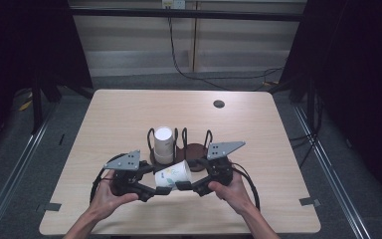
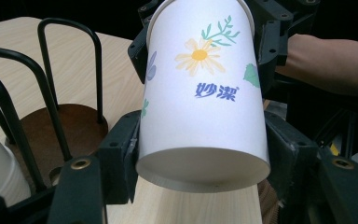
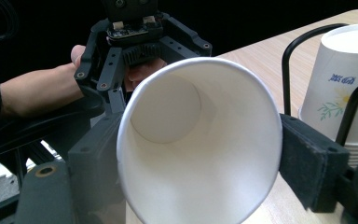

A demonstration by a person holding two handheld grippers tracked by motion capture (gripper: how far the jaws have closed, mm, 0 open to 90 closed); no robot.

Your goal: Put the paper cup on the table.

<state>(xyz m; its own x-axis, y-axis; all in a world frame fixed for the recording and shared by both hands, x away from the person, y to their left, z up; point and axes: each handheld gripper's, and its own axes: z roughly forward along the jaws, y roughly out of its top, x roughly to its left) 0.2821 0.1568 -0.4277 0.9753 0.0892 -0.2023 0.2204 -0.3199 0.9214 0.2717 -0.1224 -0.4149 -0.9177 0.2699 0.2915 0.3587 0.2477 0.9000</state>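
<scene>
Our left gripper [image 2: 200, 172] pinches the base of a flowered paper cup [image 1: 173, 174] lying on its side near the table's [image 1: 258, 129] near edge; our right gripper [image 3: 200, 154] has its jaws at the cup's mouth, pads at the rim. Just behind stands a wire cup rack [image 1: 195, 148] holding an upright stack of cups [image 1: 163, 144].

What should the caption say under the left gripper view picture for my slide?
A flowered paper cup held between two hand-held grippers beside a wire cup rack.
</scene>
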